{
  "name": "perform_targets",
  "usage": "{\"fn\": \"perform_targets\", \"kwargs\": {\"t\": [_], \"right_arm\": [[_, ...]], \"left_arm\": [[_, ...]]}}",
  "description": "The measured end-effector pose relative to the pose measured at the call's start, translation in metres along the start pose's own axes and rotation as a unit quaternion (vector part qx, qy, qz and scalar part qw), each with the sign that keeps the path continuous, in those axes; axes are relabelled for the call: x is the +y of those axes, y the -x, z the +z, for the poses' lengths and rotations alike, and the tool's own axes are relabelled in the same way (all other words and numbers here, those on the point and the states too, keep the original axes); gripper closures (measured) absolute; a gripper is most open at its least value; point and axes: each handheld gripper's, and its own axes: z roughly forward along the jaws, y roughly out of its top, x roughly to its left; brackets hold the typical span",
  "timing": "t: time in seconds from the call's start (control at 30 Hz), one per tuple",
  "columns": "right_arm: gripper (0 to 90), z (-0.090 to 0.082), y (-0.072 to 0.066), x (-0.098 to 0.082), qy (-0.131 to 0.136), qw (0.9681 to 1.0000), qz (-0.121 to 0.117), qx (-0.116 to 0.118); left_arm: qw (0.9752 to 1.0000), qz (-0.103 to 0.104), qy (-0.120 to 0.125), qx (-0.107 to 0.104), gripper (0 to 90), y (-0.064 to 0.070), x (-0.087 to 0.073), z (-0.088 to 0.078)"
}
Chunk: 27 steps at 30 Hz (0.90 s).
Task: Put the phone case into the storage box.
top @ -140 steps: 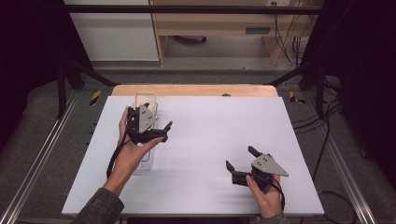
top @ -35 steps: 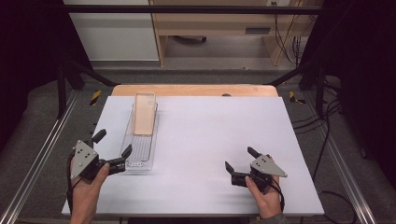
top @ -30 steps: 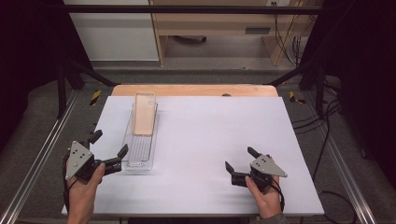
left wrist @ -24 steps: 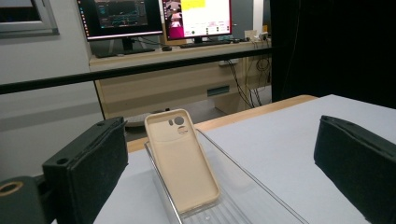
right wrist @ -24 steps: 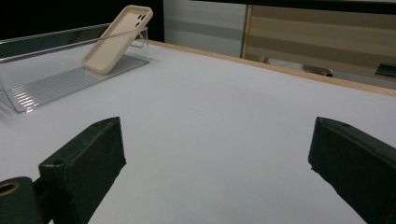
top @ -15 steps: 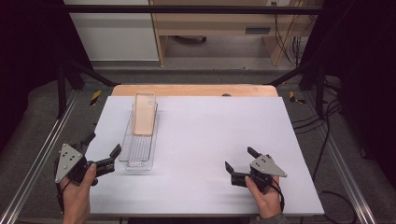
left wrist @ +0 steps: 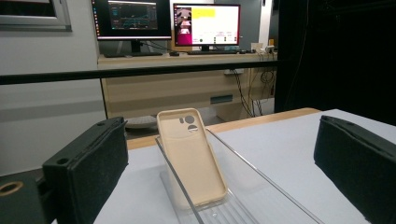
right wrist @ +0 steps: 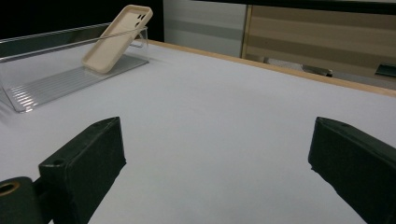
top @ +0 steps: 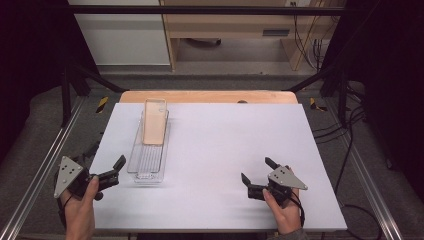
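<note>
A beige phone case (top: 154, 128) leans upright against the far end of a clear plastic tray (top: 148, 165) on the white table's left half. In the left gripper view the phone case (left wrist: 190, 158) stands straight ahead in the tray (left wrist: 261, 186), its camera cutout at the top. My left gripper (top: 106, 157) is open and empty at the near left table edge, just left of the tray's near end. Open too, my right gripper (top: 256, 170) holds nothing near the front right. From there the phone case (right wrist: 119, 37) and tray (right wrist: 60, 79) lie far off to the left.
A wooden strip (top: 210, 96) borders the white table top (top: 230, 135) at the back. Metal rails (top: 47, 165) run along both sides. Cables (top: 350, 120) lie on the floor at right. A desk with monitors (left wrist: 205, 25) stands beyond the table.
My left gripper has drawn back from above the tray to the near left edge, then slid further left in the last second. The right gripper stayed put.
</note>
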Motion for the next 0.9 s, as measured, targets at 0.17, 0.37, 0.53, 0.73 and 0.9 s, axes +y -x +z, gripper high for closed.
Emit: {"fn": "perform_targets", "kwargs": {"t": [0.17, 0.37, 0.53, 0.73, 0.9], "right_arm": [[3.7, 0.0, 0.0, 0.0, 0.0, 1.0, -0.003, -0.001], [3.7, 0.0, 0.0, -0.001, -0.001, 1.0, -0.005, 0.0], [3.7, 0.0, 0.001, -0.001, -0.001, 1.0, -0.005, 0.0], [3.7, 0.0, 0.001, -0.001, -0.001, 1.0, -0.006, 0.0], [3.7, 0.0, 0.001, -0.001, -0.002, 1.0, -0.006, 0.0]], "left_arm": [[1.0, -0.003, -0.004, 0.0, 2.7, -0.001, -0.006, -0.002], [1.0, -0.006, -0.007, -0.003, 2.7, -0.002, -0.012, -0.004], [0.9999, -0.008, -0.008, -0.004, 2.9, -0.003, -0.017, -0.006], [0.9998, -0.01, -0.012, -0.01, 3.0, -0.001, -0.024, -0.005], [0.9998, -0.007, -0.014, -0.015, 3.2, 0.002, -0.027, -0.005]]}}
